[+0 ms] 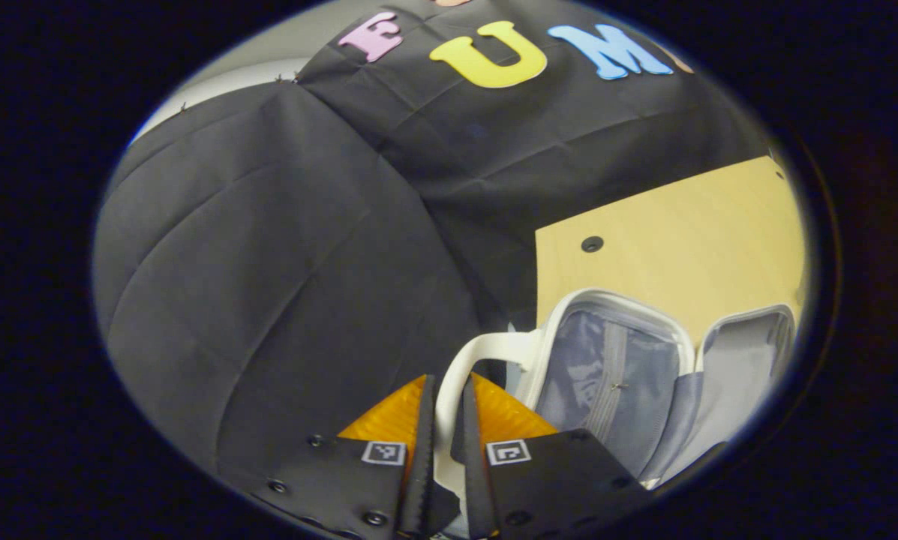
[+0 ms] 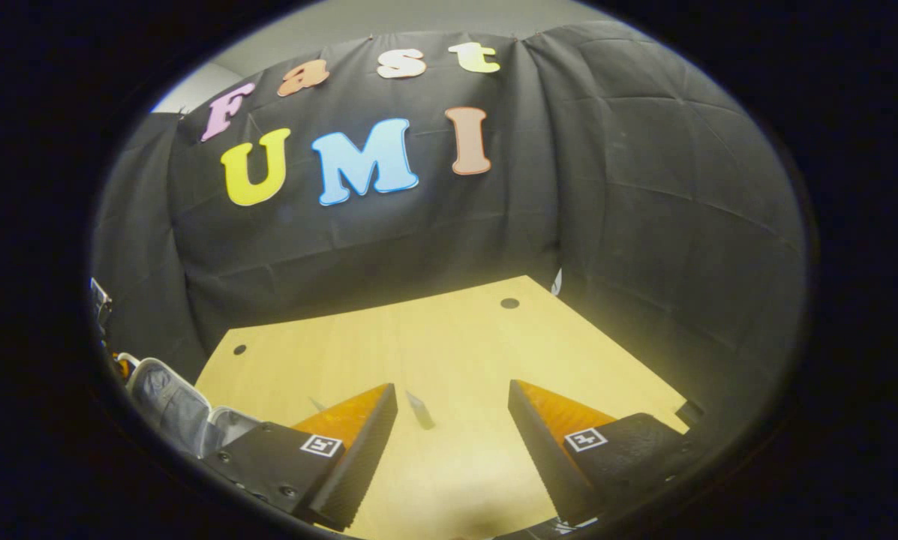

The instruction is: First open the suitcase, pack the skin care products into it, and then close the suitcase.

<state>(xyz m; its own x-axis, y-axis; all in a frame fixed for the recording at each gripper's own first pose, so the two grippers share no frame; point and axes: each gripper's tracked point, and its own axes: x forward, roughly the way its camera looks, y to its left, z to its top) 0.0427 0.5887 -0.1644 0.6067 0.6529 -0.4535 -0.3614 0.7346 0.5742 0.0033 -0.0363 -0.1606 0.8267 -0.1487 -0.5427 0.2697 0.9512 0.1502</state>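
Left gripper (image 1: 447, 420): sitting nearest the lens in the left gripper view, its two fingers pinching together on the white plastic loop handle (image 1: 464, 367) of the suitcase, one finger pressing on each side of the loop.

Small white hard-shell suitcase (image 1: 614, 360): lying open just right of the handle, its two halves showing side by side. The nearer half is showing a grey fabric lining with a zip running down its middle; the farther half (image 1: 749, 352) is showing a plain grey lining. What lies inside either half cannot be told. In the right gripper view the suitcase (image 2: 167, 401) is sitting at the far left edge.

Pale yellow wooden table (image 1: 689, 232): bearing the suitcase, with a small dark round hole (image 1: 592, 244) near its corner.

Right gripper (image 2: 452, 442): hovering above the bare tabletop (image 2: 418, 337), fingers spread wide apart and gripping nothing.

Small dark slender object (image 2: 420, 409): lying on the table between the right gripper's fingers; its nature cannot be told.
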